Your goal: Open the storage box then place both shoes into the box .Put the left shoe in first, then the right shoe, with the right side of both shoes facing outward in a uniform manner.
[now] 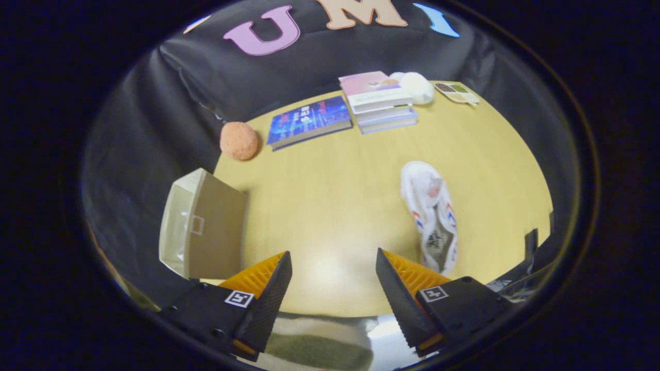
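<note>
**Fingers wide apart above the worktop**

Books (308, 122), a stack of books (379, 100) and an orange ball (239, 140) lay at the far edge of the worktop (335, 196). The storage box (203, 224) stood beyond the left finger, the white shoe (430, 216) beyond the right. The gripper (333, 281) fingers stood spread, holding nothing.

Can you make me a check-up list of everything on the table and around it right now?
Surface: yellow table, bare in the middle.
Job's things: storage box at the table's edge; one white shoe lying ahead of the fingers.
Clutter: orange ball, blue book, book stack, white ball, small card.
Grippers: hand-held gripper open, holding nothing.
Cables: nothing seen clearly.
Surroundings: black cloth wall.
</note>
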`<state>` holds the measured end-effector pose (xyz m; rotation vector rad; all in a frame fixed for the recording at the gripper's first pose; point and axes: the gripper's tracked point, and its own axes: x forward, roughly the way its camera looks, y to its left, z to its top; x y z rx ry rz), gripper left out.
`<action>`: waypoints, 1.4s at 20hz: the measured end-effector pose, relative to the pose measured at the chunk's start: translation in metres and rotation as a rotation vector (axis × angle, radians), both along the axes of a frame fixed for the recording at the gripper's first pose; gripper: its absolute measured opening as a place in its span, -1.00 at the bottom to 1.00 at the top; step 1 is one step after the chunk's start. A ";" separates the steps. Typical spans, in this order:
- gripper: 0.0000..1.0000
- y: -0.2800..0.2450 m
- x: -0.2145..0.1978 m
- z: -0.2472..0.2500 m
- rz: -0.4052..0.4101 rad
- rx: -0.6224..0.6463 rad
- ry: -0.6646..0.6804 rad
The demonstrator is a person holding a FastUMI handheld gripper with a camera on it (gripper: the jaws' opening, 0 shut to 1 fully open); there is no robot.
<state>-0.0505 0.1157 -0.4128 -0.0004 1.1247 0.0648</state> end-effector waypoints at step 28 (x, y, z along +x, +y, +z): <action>0.10 -0.185 0.104 -0.092 0.036 -0.372 -0.150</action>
